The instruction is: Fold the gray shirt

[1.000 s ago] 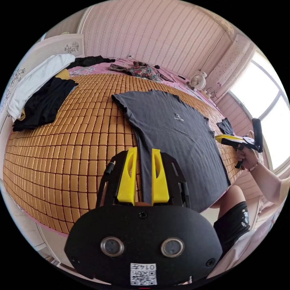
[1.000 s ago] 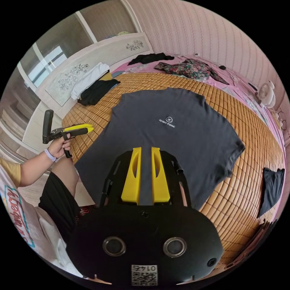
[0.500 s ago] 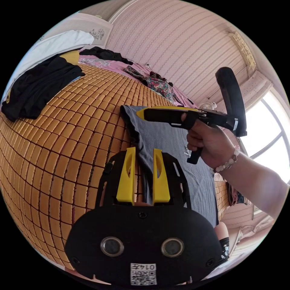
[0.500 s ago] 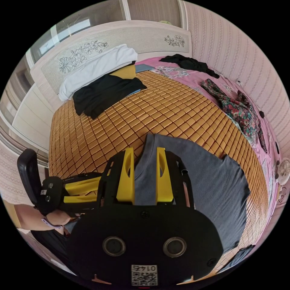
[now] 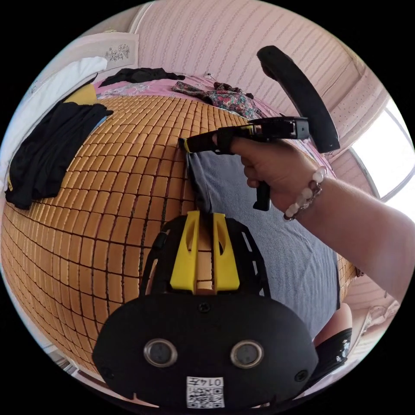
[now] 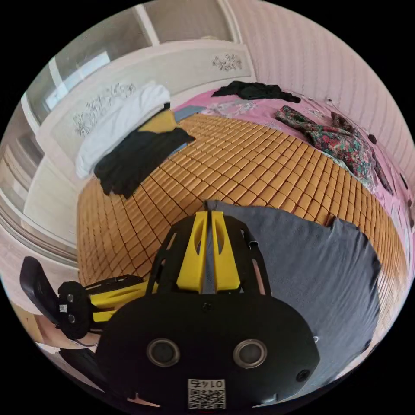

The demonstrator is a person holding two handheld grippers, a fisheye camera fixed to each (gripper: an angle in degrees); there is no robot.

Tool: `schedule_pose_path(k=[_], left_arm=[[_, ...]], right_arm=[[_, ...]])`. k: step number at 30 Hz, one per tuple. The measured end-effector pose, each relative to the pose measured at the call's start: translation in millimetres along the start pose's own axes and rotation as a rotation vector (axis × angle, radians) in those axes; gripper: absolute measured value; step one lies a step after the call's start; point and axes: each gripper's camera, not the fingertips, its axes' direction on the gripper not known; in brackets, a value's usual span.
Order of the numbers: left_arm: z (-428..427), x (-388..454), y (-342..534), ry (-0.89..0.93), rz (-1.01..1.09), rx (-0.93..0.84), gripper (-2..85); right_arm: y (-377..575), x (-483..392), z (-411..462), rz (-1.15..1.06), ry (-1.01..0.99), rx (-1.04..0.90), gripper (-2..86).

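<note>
The gray shirt (image 6: 302, 268) lies spread flat on the bed's woven mat (image 6: 242, 168), at the mat's near side by the person. Its long axis runs away from the person toward the far wall, with one sleeve (image 6: 350, 229) reaching sideways toward the pink sheet (image 6: 259, 108) along the bed's far edge. By the headboard (image 6: 142, 82) sits a heap of black clothes (image 6: 134, 160) against a white pillow (image 6: 116, 116). A floral garment (image 6: 341, 142) and another dark one (image 6: 255, 90) lie on the pink sheet near the wall.

The right gripper (image 6: 209, 212), held in a hand (image 5: 276, 168) wearing a bead bracelet (image 5: 304, 199), has its tip down at the shirt's corner farthest from the person, on the side toward the black clothes. Its jaws are drawn nearly together, a narrow slit between them, with gray cloth showing in that slit; I cannot tell whether they actually pinch it.

The left gripper (image 5: 205, 215) hangs just over the same long edge of the shirt, nearer the person. Its jaws stand slightly apart with bare mat between them, gripping nothing.
</note>
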Motion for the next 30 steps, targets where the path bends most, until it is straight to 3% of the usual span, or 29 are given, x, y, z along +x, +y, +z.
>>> schedule_pose_path(k=[2, 4, 7, 9, 13, 18, 20, 24, 30], left_arm=[[-13, 22, 5, -0.037, 0.094, 0.083, 6.3], [-23, 54, 12, 0.015, 0.219, 0.14, 7.5], [-6, 76, 16, 0.148, 0.258, 0.071, 8.1], [2, 85, 24, 0.171, 0.274, 0.045, 7.6], [16, 106, 45, 0.176, 0.319, 0.005, 6.4], [38, 148, 51, 0.2, 0.426, 0.012, 3.9], [49, 172, 46, 0.217, 0.472, 0.019, 2.8], [89, 236, 23, 0.255, 0.555, -0.045, 0.0], [162, 319, -22, 0.349, 0.567, -0.169, 3.7]], right_arm=[[21, 36, -51, 0.104, -0.102, 0.172, 2.7], [38, 60, -72, 0.116, -0.025, 0.176, 3.7], [66, 105, -89, 0.172, 0.075, 0.09, 5.5], [84, 134, -109, 0.244, 0.033, 0.048, 6.5], [158, 180, -187, 0.315, -0.028, 0.159, 7.1], [262, 223, -268, 0.458, 0.152, 0.176, 6.8], [305, 254, -296, 0.639, 0.234, 0.114, 6.8], [348, 292, -330, 0.778, 0.17, 0.175, 7.2], [356, 336, -359, 0.848, 0.059, 0.306, 6.5]])
